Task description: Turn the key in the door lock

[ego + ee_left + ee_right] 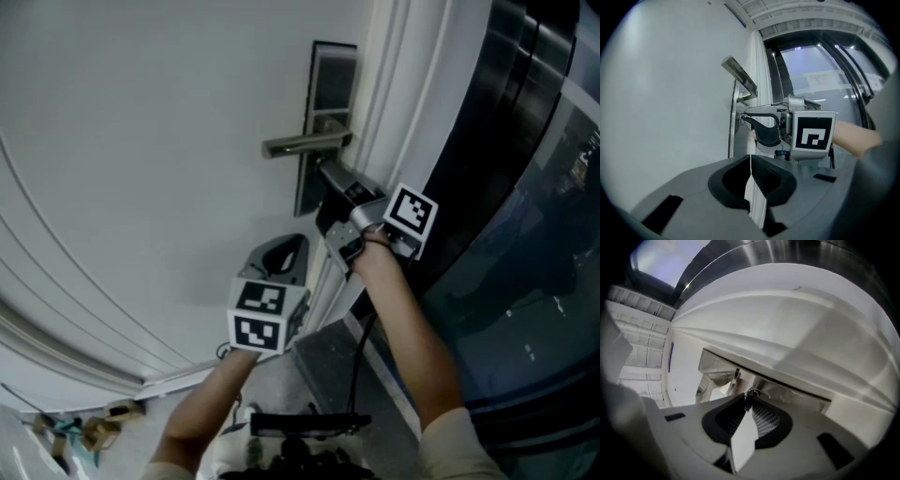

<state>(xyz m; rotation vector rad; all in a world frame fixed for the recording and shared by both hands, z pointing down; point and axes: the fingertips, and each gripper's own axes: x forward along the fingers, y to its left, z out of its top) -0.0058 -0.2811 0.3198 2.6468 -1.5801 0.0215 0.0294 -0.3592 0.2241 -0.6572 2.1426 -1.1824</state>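
Note:
A steel lock plate with a lever handle sits on the white door. My right gripper is pressed up to the plate just below the handle. In the right gripper view its jaws stand nearly together on the small metal key, which pokes into the plate. My left gripper hangs lower and to the left, off the door, shut with nothing in it. From it I see the right gripper at the plate, under the handle.
The white door frame and a dark glass panel run along the right of the lock. A black cable hangs from the right gripper. Cardboard scraps lie on the floor at the lower left.

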